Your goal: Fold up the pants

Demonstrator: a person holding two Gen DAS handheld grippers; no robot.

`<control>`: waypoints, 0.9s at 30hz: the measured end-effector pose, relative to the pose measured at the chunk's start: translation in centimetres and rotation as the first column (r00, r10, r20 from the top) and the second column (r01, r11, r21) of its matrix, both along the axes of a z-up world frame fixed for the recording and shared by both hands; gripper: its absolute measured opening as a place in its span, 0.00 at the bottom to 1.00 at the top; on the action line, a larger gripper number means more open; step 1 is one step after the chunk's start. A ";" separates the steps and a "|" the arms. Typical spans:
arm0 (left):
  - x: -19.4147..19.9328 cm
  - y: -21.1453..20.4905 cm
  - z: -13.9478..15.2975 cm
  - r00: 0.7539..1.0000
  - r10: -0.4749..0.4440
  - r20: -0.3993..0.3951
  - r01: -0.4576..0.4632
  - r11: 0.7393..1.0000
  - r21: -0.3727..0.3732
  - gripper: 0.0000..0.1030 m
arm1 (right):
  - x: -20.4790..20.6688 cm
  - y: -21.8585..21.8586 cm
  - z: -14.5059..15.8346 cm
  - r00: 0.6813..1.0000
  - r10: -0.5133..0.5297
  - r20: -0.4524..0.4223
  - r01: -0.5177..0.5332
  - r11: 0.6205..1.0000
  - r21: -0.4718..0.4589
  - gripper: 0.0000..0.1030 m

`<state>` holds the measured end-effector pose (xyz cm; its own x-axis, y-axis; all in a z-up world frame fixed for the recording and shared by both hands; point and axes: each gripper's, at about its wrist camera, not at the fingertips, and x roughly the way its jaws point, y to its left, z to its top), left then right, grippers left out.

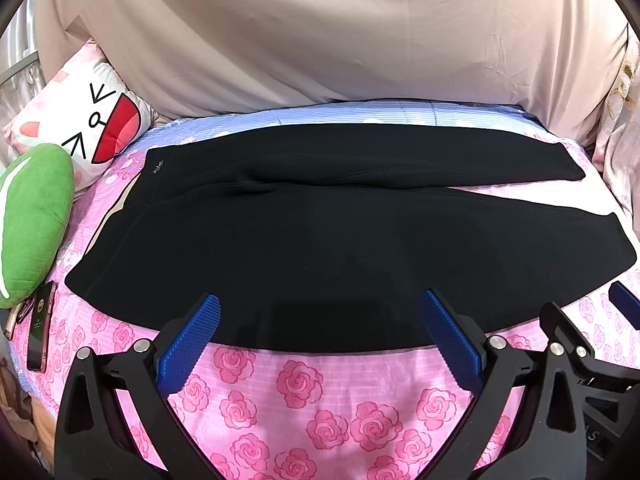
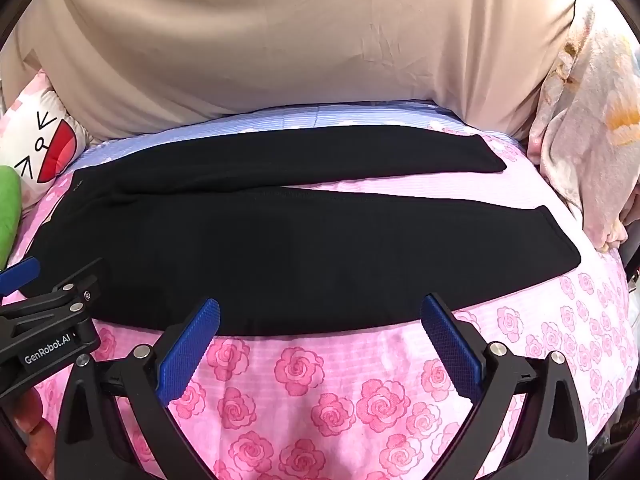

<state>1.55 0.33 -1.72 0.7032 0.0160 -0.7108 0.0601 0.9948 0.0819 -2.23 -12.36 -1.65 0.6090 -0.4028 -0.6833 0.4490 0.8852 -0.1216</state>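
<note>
Black pants (image 1: 320,224) lie flat across the bed, waistband to the left and both legs running right, a narrow gap between the legs at the right end. In the right wrist view the pants (image 2: 280,240) lie the same way. My left gripper (image 1: 320,308) stands open above the near edge of the near leg, with only cloth below its blue pads. My right gripper (image 2: 320,312) is open too, over the near edge further right. Nothing is held by either. The right gripper shows at the left wrist view's right edge (image 1: 592,328). The left gripper shows at the right wrist view's left edge (image 2: 44,300).
The bed has a pink rose-print sheet (image 1: 300,392). A beige quilt (image 1: 340,40) is piled behind the pants. A white cartoon pillow (image 1: 80,120) and a green cushion (image 1: 32,220) lie at left, with a phone (image 1: 40,328) at the bed's edge. A floral blanket (image 2: 584,140) sits at right.
</note>
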 end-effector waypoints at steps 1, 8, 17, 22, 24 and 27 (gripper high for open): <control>0.1 0.0 0.0 1.000 -0.001 -0.002 0.001 1.000 0.000 0.95 | 0.0 -0.1 0.1 1.000 0.000 0.000 0.000 1.000 -0.001 0.95; 0.2 0.2 0.1 1.000 -0.002 -0.004 0.002 1.000 0.000 0.95 | 0.0 -0.4 0.4 1.000 0.001 0.000 -0.001 1.000 -0.002 0.95; 0.5 0.2 0.1 1.000 -0.002 -0.008 0.002 1.000 0.002 0.95 | 0.0 -0.8 0.7 1.000 0.004 -0.001 -0.004 1.000 -0.002 0.95; 0.7 0.1 0.0 1.000 -0.004 -0.011 0.004 1.000 0.004 0.95 | 0.1 -1.0 0.7 1.000 0.003 -0.002 -0.003 1.000 0.003 0.95; 0.8 0.1 0.0 1.000 -0.004 -0.013 0.004 1.000 0.004 0.95 | 0.3 -1.0 0.7 1.000 0.003 -0.002 -0.003 1.000 0.000 0.95; 1.1 0.0 -0.1 1.000 -0.005 -0.016 0.005 1.000 0.005 0.95 | 0.2 -0.6 0.2 1.000 0.000 0.003 0.000 1.000 0.000 0.95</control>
<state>2.66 0.30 -1.85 0.6921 0.0163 -0.7216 0.0666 0.9940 0.0864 -2.01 -13.01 -1.44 0.6113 -0.4032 -0.6810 0.4496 0.8851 -0.1205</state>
